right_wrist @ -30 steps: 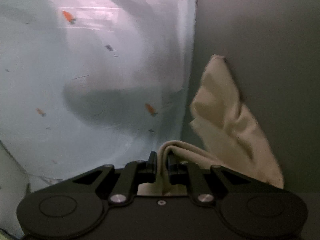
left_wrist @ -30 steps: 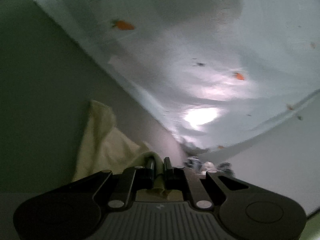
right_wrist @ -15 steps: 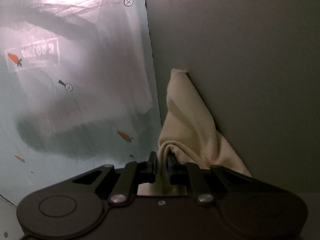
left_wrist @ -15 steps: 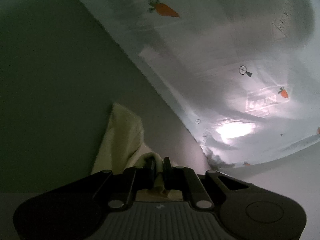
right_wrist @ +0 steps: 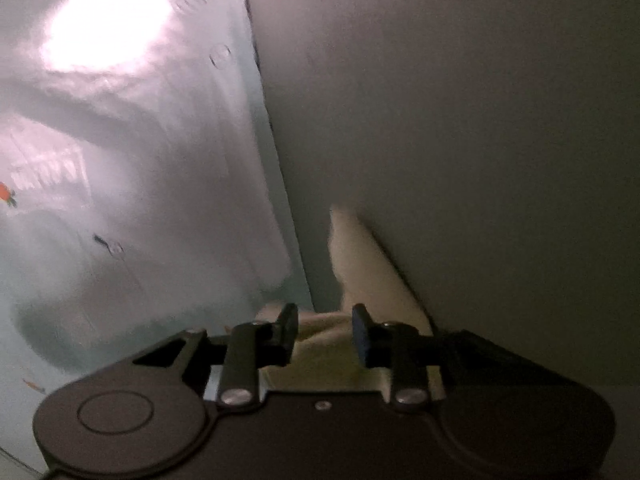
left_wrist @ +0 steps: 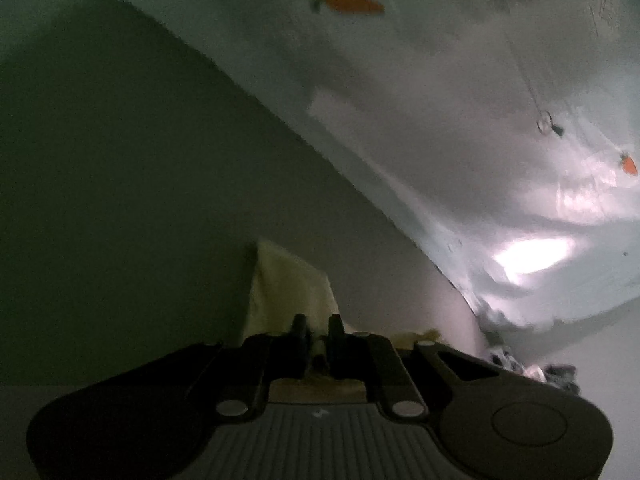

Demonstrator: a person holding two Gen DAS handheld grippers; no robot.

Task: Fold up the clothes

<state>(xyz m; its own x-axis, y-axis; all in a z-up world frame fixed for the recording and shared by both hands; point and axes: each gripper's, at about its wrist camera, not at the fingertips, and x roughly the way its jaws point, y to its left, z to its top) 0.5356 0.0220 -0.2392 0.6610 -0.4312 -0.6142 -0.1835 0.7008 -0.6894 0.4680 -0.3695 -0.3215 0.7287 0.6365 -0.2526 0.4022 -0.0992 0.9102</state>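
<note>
Both tools are opening, the left tool (left_wrist: pixel 318 326) narrowly and the right tool (right_wrist: pixel 325 320) wider, over the cream soft cloth (right_wrist: pixel 360 264) (its fold lying ahead of them) beside the carrot-printed plastic sheet (left_wrist: pixel 440 100).

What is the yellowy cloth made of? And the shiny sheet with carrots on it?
The cloth looks like soft woven or knit fabric, matte cream: it drapes and folds limply with no shine. The carrot sheet looks like thin plastic, glossy pale blue: a bright light glare reflects off it, and it wrinkles in smooth ripples. Blur leaves both uncertain.
</note>
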